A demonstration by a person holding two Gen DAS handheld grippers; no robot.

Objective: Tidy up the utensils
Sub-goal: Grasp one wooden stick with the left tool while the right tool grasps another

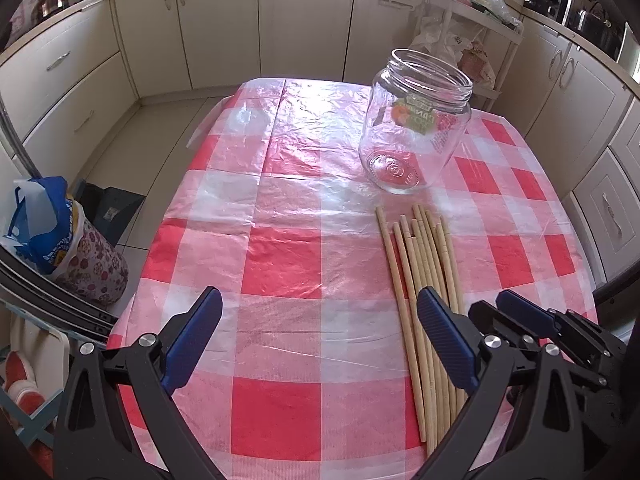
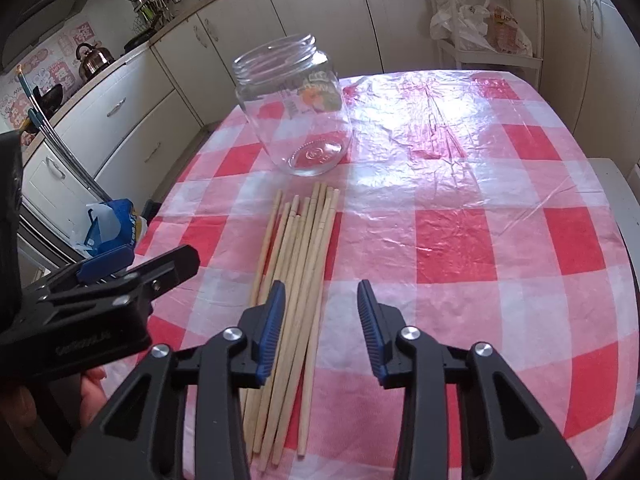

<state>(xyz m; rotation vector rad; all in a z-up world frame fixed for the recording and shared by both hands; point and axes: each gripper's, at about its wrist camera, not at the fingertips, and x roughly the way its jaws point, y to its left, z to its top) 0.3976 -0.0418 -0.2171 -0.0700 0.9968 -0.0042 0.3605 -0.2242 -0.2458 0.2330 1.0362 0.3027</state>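
Your right gripper (image 2: 320, 316) has its fingers (image 2: 370, 320) wide apart and empty, low over the near end of the chopsticks (image 2: 298, 280). The left one of these fingers is above the bundle and the other is above bare cloth, so the bundle is not yet between them. Your left gripper (image 1: 316, 340) is also spread open and holds nothing; its right finger (image 1: 444, 340) stands over the chopsticks (image 1: 424, 276), and the rest of it is over the counter (image 1: 280, 208).

The step in hand, I judge, is to pick up chopsticks with the right gripper. Move it a little to your left so that the sticks lie between the two fingers, then go down until the tips nearly touch the cloth before you close. The sticks are thin and round and lie loose side by side, so they may roll or fan out; take only a few, and grip them near the middle if you can, so they do not tip.

The glass jar (image 2: 296, 108) stands upright and open just beyond the far tips of the sticks. It looks light and can slide on the plastic cloth, so your free left gripper could steady it when you drop the sticks in.
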